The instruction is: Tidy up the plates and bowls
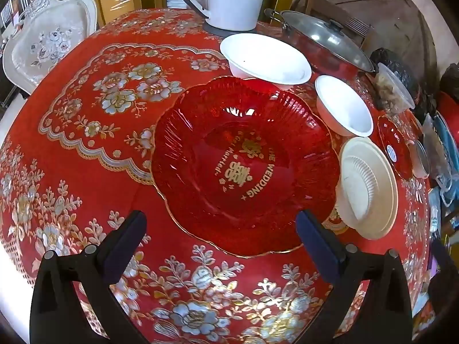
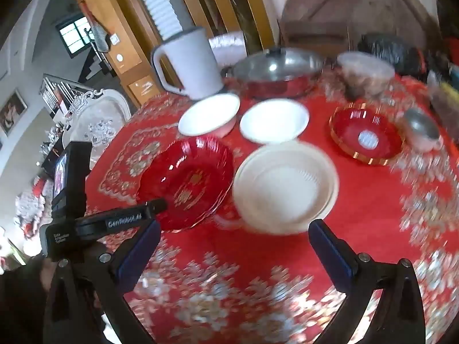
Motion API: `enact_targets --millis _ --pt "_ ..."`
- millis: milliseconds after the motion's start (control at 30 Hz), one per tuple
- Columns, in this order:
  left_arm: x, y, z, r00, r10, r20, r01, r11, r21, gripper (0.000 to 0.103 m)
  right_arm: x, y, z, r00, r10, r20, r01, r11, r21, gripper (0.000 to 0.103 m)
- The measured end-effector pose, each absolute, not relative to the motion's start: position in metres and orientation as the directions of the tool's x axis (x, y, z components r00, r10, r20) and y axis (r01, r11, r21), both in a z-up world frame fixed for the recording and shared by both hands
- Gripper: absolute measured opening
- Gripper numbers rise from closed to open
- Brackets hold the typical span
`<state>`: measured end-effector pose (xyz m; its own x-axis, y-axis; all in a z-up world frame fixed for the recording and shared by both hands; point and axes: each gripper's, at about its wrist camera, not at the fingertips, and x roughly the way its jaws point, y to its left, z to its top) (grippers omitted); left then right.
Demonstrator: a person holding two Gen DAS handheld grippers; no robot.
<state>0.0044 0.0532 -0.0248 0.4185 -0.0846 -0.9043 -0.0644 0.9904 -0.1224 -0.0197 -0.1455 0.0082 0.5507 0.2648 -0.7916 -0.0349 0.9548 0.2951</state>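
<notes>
Both sets of fingers: left gripper (image 1: 221,223) and right gripper (image 2: 233,236) spread wide, empty. Large red plate (image 1: 243,163) mid-tabletop, cream plate (image 1: 368,189) beside. I should pinch the rim squarely.

Large scalloped red glass plate (image 1: 243,166), gold wedding lettering, flat on table. Two white paper bowls (image 1: 265,58) (image 1: 344,106) upright behind it. Cream ribbed paper plate (image 1: 368,189) just right. Small red gold-rimmed dish (image 1: 396,146) further right.

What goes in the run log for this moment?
left gripper: open, empty | right gripper: open, empty | big red plate, white plate: on table, unstacked
</notes>
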Motion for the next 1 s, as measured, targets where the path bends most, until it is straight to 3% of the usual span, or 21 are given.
enact_targets --millis 233,567,767,1000 --pt "0.012 0.068 -0.024 0.458 -0.055 -0.887 -0.035 0.996 -0.08 0.103 -0.025 -0.125 0.005 0.571 0.227 -0.789 -0.003 0.962 0.274 0.102" --pt "0.018 0.079 -0.039 0.431 -0.04 -0.901 -0.007 0.999 -0.048 0.103 -0.015 -0.105 0.016 0.599 0.095 -0.795 -0.049 0.995 0.083 0.102" --pt "0.019 0.086 -0.049 0.401 0.015 -0.916 -0.055 0.998 -0.007 0.103 -0.006 -0.117 -0.005 0.53 0.088 -0.844 -0.023 0.996 0.089 0.1" --pt "0.016 0.077 -0.05 0.387 0.063 -0.92 -0.088 0.996 0.031 0.103 -0.002 -0.133 0.001 0.568 0.112 -0.816 -0.032 0.993 0.114 0.101"
